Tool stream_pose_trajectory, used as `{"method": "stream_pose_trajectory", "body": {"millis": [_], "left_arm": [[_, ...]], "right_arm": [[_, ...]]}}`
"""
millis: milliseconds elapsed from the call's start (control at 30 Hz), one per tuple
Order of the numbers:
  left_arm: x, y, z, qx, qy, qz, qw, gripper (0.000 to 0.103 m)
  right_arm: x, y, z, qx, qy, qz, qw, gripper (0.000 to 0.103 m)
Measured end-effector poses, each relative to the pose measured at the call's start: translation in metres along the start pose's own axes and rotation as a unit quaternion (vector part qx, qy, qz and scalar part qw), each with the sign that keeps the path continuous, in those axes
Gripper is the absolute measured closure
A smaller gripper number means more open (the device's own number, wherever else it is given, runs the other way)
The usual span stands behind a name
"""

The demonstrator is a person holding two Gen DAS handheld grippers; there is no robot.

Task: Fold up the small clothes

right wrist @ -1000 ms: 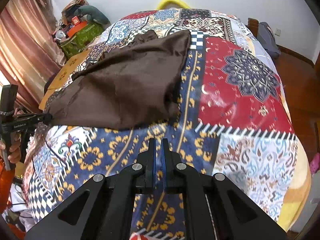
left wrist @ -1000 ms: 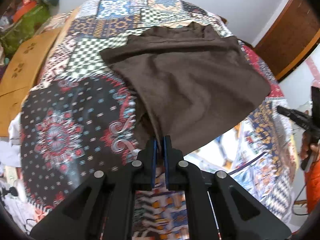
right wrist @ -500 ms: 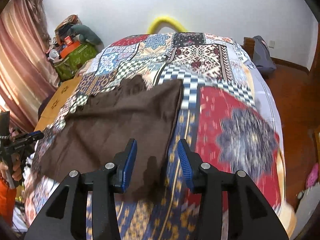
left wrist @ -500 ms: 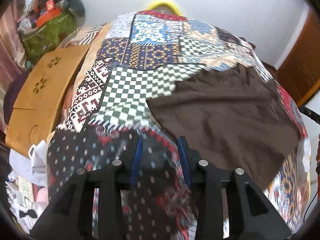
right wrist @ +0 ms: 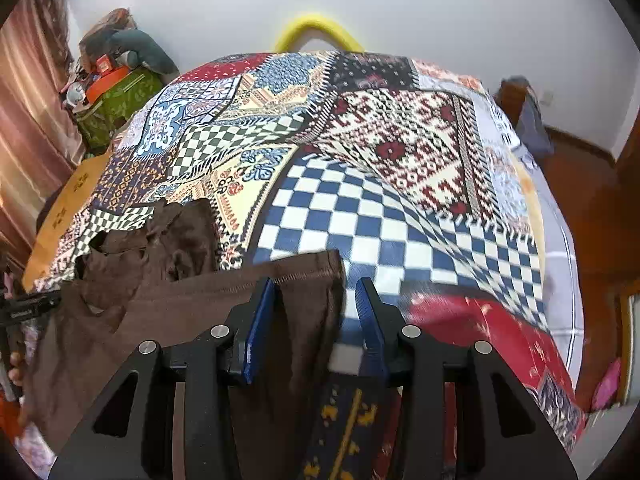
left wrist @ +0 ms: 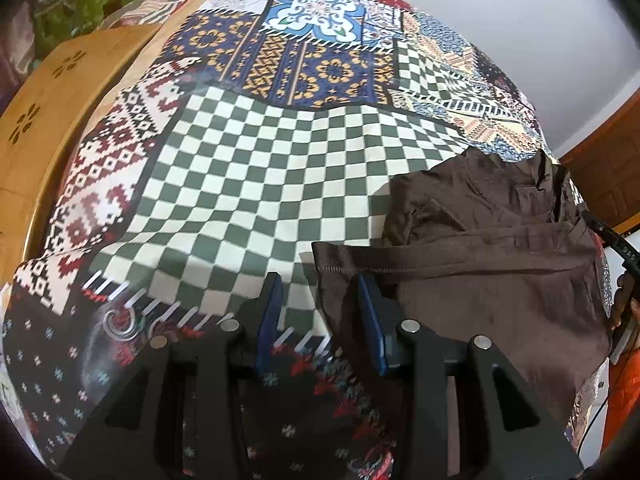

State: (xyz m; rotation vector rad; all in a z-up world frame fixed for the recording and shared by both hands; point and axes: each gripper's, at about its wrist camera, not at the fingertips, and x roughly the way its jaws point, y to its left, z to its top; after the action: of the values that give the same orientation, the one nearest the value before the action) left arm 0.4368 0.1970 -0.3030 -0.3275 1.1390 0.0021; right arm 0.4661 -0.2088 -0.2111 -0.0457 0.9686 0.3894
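1. Bedroom, white walls; a bed [right wrist: 400, 168] under a patchwork cover serves as the work surface, with a wooden panel [left wrist: 44, 120] along its left side and bags piled in the far left corner [right wrist: 116, 92].
2. Brown garment [left wrist: 500, 280]: lies on the cover, lower part folded up so a stitched hem runs straight across; bunched upper part beyond that hem. Each hem corner sits at a gripper's tips.
3. Left hand-held gripper [left wrist: 320, 312]: jaws apart, pads not pressing; the left hem corner lies between them, close to the right-side pad.
4. Right hand-held gripper [right wrist: 316, 320]: jaws apart and closing; the right hem corner lies between them, pads not yet on the cloth.
5. Step in hand, as judged: seating both corners for the next fold. Do it well by catching both layers just behind the stitching, at matching depth, so the hem stays straight.
6. Edges: the hem is the reference line; the right corner is square, the left slightly curled.
7. Open room: bare cover ahead of both grippers and to either side; the bed's right edge is well apart.
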Motion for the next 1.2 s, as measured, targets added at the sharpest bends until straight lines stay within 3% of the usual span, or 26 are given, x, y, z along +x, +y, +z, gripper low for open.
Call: {"method": "stream_pose_trajectory", "body": {"millis": [33,100,167,300,500,700,967,1200], "left_arm": [[0.001,-0.001,0.0,0.002,-0.001,-0.005,1.0,0.071],[0.003,-0.003,-0.001,0.006,0.002,-0.03,0.9995,0.094],[0.001,-0.006,-0.002,0.013,-0.005,-0.014,0.9998,0.101],[-0.019,-0.013,-0.009,0.042,-0.043,0.026,0.9979,0.102],[-0.071,-0.013,-0.017,0.062,-0.114,0.054,0.99,0.102],[-0.102,-0.019,-0.006,0.075,-0.162,0.069,0.9815,0.102],[-0.073,-0.016,0.027,0.061,-0.151,0.089,0.9826,0.102],[-0.017,-0.018,0.031,0.082,-0.091,0.122,0.985,0.101]], "right_arm": [[0.001,0.003,0.0,-0.005,-0.001,-0.001,1.0,0.08],[0.003,0.009,0.0,-0.011,-0.001,0.003,1.0,0.091],[0.001,0.015,-0.001,-0.021,-0.004,-0.005,1.0,0.094],[-0.01,0.022,0.003,-0.036,-0.022,-0.013,0.999,0.096],[-0.043,0.03,0.02,-0.039,-0.061,-0.009,0.997,0.097],[-0.059,0.049,0.04,-0.059,-0.096,-0.014,0.994,0.097],[-0.025,0.049,0.062,-0.052,-0.083,-0.042,0.994,0.097],[0.016,0.041,0.057,-0.058,-0.036,-0.055,0.996,0.095]]}}
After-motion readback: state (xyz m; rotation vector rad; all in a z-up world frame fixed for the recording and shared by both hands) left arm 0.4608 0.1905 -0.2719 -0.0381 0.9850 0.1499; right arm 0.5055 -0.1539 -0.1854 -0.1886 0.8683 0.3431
